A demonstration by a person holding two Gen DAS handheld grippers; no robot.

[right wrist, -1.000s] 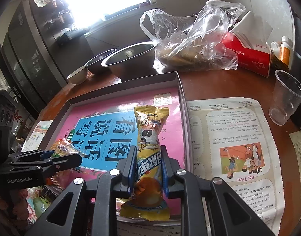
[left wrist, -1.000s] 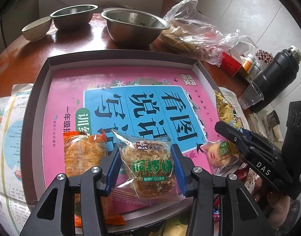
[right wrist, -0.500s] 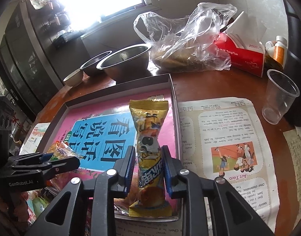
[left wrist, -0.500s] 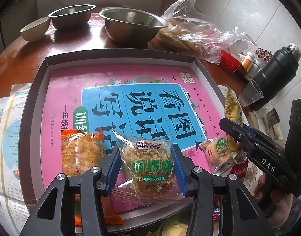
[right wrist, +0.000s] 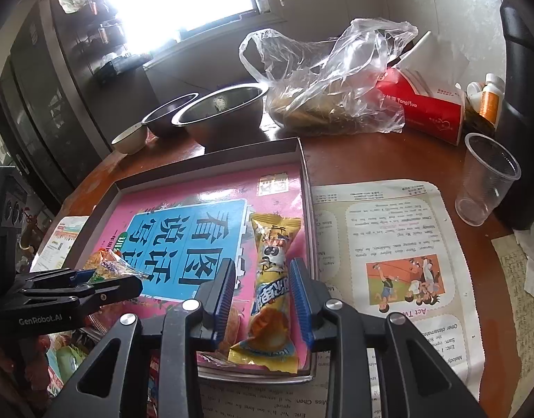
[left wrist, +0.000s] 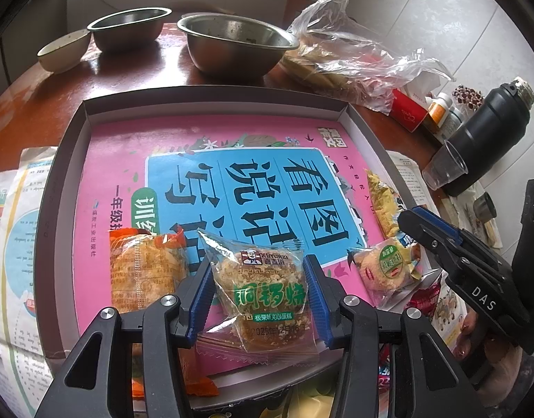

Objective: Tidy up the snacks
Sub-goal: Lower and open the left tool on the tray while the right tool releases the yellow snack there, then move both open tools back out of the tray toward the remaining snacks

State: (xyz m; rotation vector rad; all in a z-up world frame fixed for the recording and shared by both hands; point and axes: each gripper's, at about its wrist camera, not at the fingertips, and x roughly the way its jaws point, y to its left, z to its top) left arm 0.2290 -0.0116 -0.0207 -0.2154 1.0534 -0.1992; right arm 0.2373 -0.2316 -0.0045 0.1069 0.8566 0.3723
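i've got the right gripper (right wrist: 263,299) over the near right corner of the tray (right wrist: 303,167), and its jaws have just been opening: the long yellow snack bar (right wrist: 272,289) lies between them on the pink tray floor, but the blue pads now stand clear of the wrapper on both sides, so i read it as released. to finish well i'd spread a touch wider and lift straight back, so no pad drags the wrapper out of line along the right wall. my left gripper (left wrist: 256,299) is clamped on the clear-wrapped cake (left wrist: 263,292), which sits at the near edge of the tray just beside the orange packet (left wrist: 145,271). a small round pastry (left wrist: 385,268) lies to its right, so i'd set the cake down flat in the gap between the two before letting go, and keep both tools from crossing.
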